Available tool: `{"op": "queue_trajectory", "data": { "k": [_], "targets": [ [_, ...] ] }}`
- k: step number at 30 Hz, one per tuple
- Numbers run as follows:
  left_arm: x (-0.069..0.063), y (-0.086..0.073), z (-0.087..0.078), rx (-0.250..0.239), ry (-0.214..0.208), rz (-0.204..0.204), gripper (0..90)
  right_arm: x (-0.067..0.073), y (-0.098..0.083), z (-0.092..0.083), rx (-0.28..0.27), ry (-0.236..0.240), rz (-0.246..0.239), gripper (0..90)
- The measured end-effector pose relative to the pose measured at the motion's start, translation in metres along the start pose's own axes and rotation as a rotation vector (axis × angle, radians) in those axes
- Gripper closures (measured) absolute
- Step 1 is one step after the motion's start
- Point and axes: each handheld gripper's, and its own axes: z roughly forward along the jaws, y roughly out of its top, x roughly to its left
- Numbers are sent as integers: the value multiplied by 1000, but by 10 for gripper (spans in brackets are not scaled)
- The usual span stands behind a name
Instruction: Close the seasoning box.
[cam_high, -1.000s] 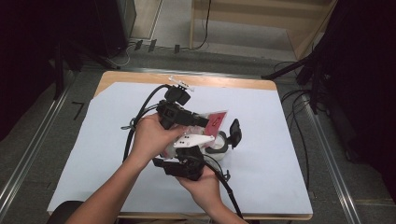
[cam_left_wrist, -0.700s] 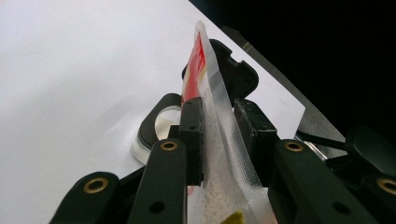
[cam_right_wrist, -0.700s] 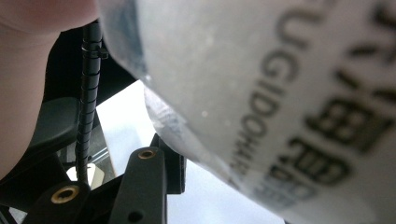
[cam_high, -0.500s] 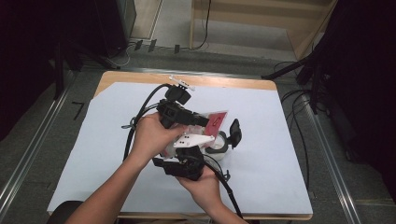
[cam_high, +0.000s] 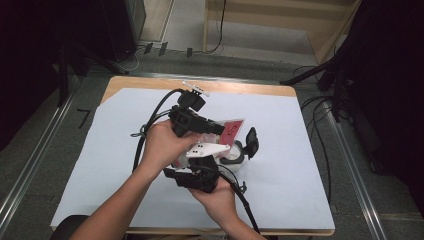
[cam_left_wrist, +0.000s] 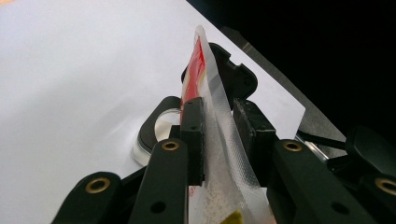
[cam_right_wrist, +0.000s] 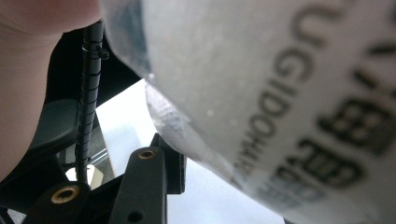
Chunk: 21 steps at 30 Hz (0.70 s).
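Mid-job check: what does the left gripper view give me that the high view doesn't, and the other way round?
Left gripper view: the pouch seen edge-on, its clear textured seam standing between the left claw pads. High view: the left hand and right hand working close together, and the whole white sheet on the table. Both: the red-and-clear pouch and the round container beside it.

The pouch (cam_left_wrist: 219, 135) is glossy clear plastic film with a finely textured seal strip and red print. The left gripper (cam_left_wrist: 219, 126) is matt black plastic with brass-looking rivets. White paper, perhaps, covers the wooden tabletop (cam_high: 150, 82).
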Motion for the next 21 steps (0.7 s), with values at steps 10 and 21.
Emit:
{"op": "queue_trajectory", "data": {
  "k": [10,21],
  "targets": [
    [0,0,1,-1,1,2,753,0,0,0,0,-4,-3,634],
    [-1,0,-1,-14,-2,13,759,0,0,-1,0,-7,-14,635]
  ]
}}
